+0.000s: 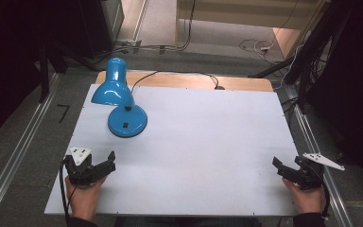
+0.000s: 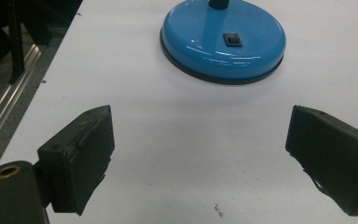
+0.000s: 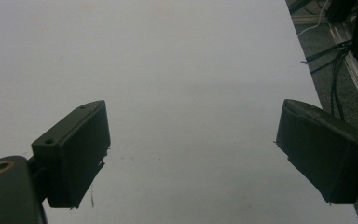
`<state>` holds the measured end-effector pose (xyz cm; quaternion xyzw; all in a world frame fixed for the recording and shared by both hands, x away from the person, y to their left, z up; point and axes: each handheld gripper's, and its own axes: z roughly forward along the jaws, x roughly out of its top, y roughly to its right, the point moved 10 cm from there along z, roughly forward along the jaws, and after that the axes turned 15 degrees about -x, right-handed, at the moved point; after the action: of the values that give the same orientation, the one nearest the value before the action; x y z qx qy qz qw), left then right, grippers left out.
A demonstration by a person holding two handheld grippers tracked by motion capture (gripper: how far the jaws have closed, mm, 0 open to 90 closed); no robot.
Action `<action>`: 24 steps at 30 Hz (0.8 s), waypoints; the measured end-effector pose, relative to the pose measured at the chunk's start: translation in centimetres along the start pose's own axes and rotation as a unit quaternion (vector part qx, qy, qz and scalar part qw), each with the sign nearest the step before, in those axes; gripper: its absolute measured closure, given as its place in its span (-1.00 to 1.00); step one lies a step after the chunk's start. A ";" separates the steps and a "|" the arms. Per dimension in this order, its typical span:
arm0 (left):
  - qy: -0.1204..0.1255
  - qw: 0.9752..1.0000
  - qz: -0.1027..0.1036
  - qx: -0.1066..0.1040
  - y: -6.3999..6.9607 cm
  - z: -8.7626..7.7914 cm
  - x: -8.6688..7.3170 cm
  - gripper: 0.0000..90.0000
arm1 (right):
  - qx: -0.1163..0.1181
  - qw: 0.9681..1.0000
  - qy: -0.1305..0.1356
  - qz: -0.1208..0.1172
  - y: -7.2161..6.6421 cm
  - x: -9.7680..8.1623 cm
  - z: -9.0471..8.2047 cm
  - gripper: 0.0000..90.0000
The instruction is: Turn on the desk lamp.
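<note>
White matte board (image 1: 194, 142) covers most of the wooden tabletop and takes up the centre of the high view; its middle is bare, likely kept so as working room. Glossy blue metal desk lamp (image 1: 120, 101) stands in the upper left of that frame, round base flat on the board, shade tipped toward the far left edge, black cord trailing off the far side. From the left gripper view the lamp base (image 2: 223, 39) sits at top centre with its small black rocker switch (image 2: 233, 39) facing the camera, so the switch looks reachable from this side. Left gripper (image 1: 105, 161) rests at lower left of the high view, held in a hand at the near edge, jaws spread wide with nothing between them, aimed at the base but well apart from it. Right gripper (image 1: 288, 166) sits at lower right near the board's right edge, jaws likewise wide apart and empty, well away from the lamp. Judgement: both parked at start positions; left is the nearer one for any approach to the lamp.
</note>
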<state>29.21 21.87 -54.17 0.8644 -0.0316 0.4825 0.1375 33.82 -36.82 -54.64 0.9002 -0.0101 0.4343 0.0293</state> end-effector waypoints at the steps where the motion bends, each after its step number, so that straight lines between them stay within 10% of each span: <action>1: 0.000 1.000 0.000 0.000 0.0 0.0 0.0 -0.81 | 0.000 1.000 0.000 0.000 0.0 0.0 0.0 -0.82; 24: -0.002 1.000 -0.021 -0.012 0.6 1.0 0.4 -0.77 | 0.000 1.000 -0.002 -0.001 -0.3 0.0 0.0 -0.82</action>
<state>30.13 21.11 -54.16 0.8640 -0.0192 0.4776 0.1579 33.83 -36.56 -54.63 0.9009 -0.0094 0.4329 0.0295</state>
